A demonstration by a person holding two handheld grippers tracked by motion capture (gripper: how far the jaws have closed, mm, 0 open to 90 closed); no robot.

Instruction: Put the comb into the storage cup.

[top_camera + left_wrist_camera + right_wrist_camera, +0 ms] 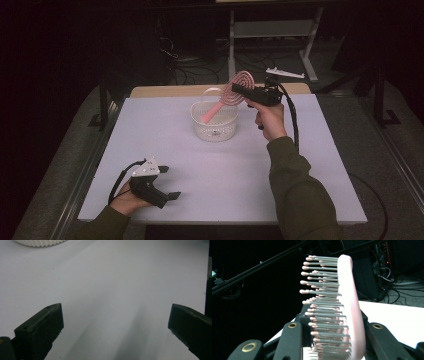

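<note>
A pink hairbrush (pixel 235 91) hangs tilted over the white ribbed basket (pixel 216 121), its handle end pointing down into the basket. My right gripper (pixel 241 90) is shut on the brush's round head. In the right gripper view the brush (pixel 348 302) stands edge-on between the two black jaws, its grey bristles with pink tips pointing left. Low on the near left of the white table (pixel 320 165), my left gripper (pixel 169 182) is held open with nothing between its fingers. The left gripper view has the basket's base (pixel 40 242) at the top left edge.
A metal frame with cables (pixel 270 30) stands on the dark floor behind the table. A wooden strip (pixel 165 91) runs along the table's far edge. A small white part (pixel 285 73) lies on the floor at the back right.
</note>
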